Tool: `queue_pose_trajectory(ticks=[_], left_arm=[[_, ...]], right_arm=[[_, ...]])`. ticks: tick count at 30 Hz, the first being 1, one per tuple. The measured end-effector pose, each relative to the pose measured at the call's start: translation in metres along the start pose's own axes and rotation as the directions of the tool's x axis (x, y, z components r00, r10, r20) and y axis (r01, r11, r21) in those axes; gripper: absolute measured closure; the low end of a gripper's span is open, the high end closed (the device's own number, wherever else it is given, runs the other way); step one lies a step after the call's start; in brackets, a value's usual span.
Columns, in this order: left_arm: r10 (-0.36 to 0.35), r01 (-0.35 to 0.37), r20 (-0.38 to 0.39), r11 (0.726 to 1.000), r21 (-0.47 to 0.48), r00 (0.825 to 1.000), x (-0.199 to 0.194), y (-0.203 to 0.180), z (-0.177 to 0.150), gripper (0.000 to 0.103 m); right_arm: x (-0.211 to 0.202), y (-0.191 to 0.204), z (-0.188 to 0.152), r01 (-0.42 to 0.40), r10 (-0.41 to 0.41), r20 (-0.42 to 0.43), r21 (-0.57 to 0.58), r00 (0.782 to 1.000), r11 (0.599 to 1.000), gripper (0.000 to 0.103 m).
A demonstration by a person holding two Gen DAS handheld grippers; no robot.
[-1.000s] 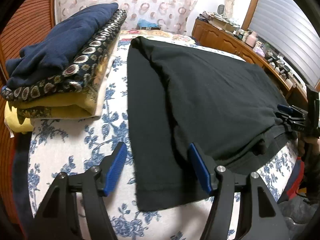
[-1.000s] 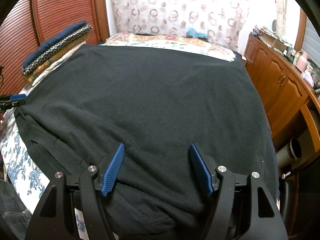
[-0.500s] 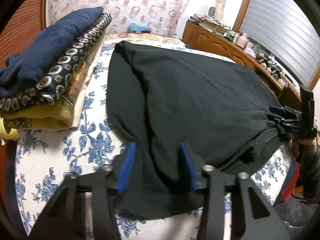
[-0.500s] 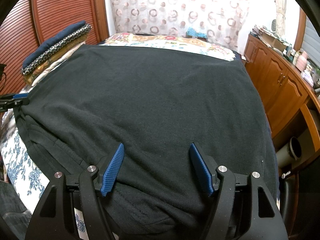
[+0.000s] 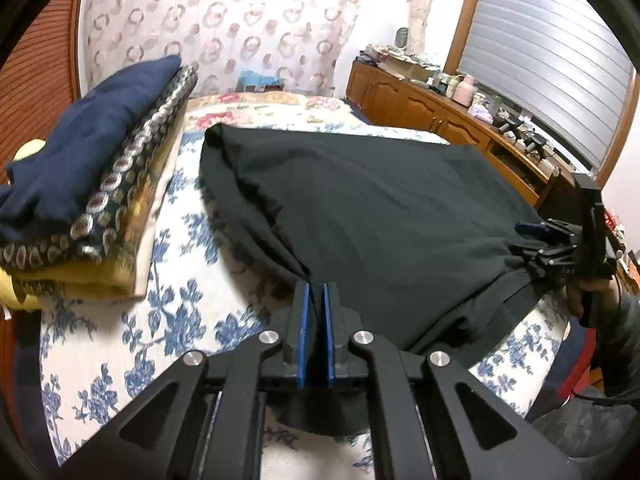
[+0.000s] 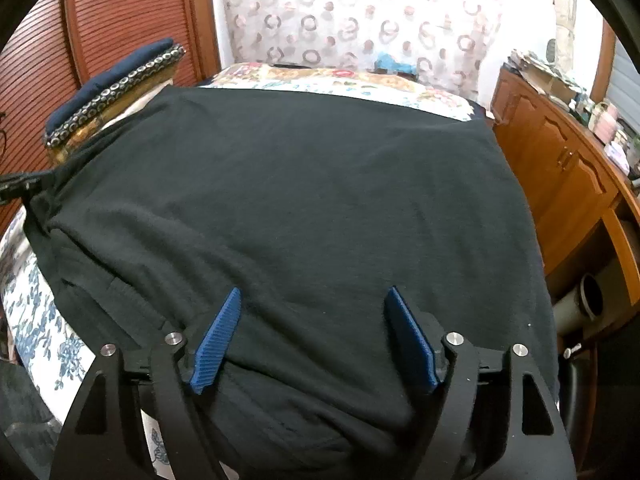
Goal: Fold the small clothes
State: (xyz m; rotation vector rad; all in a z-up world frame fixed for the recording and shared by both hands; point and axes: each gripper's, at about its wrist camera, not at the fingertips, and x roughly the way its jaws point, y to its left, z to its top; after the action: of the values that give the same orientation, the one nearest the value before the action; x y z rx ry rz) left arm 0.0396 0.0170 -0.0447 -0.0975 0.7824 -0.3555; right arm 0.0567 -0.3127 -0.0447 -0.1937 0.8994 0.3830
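Black garment point(image 5: 392, 216) lies spread across the floral bedspread point(image 5: 120, 320), filling the space ahead of both pairs of jaws. The left gripper point(image 5: 315, 292) is clenched on the garment's near edge: its blue pads point(image 5: 303, 328) are pressed nearly together with dark cloth pinched between them, and folds of fabric run away from the tips toward the far corner. The right gripper point(image 6: 314, 304) stands over the same garment with its jaws opening; its blue pads point(image 6: 218, 340) sit wide apart, cloth lies beneath and between them, and neither pad presses on it. To the left of the left jaws, well apart from them, a stack of folded clothes point(image 5: 92, 184) rests on the bedspread, navy on top. To the right of the right jaws stands a wooden cabinet point(image 6: 560, 184).
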Motion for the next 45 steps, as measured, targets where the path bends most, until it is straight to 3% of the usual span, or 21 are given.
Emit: queue_pose_trajectory(ticks=[12, 20, 34, 39, 42, 44, 45], left_arm=[[-0.091, 0.084, 0.103, 0.994, 0.07, 0.991, -0.009, -0.045, 0.036, 0.1], [-0.196, 0.17, 0.135, 0.969, 0.182, 0.971, -0.002, -0.096, 0.08, 0.1], [-0.379, 0.332, 0.059, 0.867, 0.371, 0.924, 0.029, -0.234, 0.136, 0.101], [-0.432, 0.39, 0.031, 0.841, 0.375, 0.901, 0.027, -0.265, 0.145, 0.1], [-0.411, 0.375, 0.015, 0.846, 0.379, 0.911, 0.033, -0.269, 0.144, 0.093], [-0.383, 0.348, 0.018, 0.858, 0.378, 0.924, 0.036, -0.263, 0.142, 0.072], [-0.365, 0.333, 0.015, 0.865, 0.374, 0.931, 0.039, -0.258, 0.14, 0.07]], right_arm=[[-0.002, 0.0, -0.001, -0.003, 0.003, -0.001, 0.002, 1.0, 1.0, 0.02], [-0.035, -0.016, -0.006, 0.007, -0.012, 0.105, 0.047, 0.994, 0.999, 0.022], [-0.094, -0.062, -0.028, 0.07, -0.097, 0.199, 0.142, 0.975, 0.987, 0.026], [-0.108, -0.071, -0.036, 0.073, -0.109, 0.214, 0.17, 0.971, 0.983, 0.027], [-0.111, -0.074, -0.039, 0.066, -0.105, 0.214, 0.18, 0.971, 0.981, 0.027], [-0.112, -0.073, -0.042, 0.061, -0.099, 0.212, 0.182, 0.972, 0.981, 0.027], [-0.111, -0.072, -0.042, 0.059, -0.098, 0.211, 0.182, 0.973, 0.982, 0.027]])
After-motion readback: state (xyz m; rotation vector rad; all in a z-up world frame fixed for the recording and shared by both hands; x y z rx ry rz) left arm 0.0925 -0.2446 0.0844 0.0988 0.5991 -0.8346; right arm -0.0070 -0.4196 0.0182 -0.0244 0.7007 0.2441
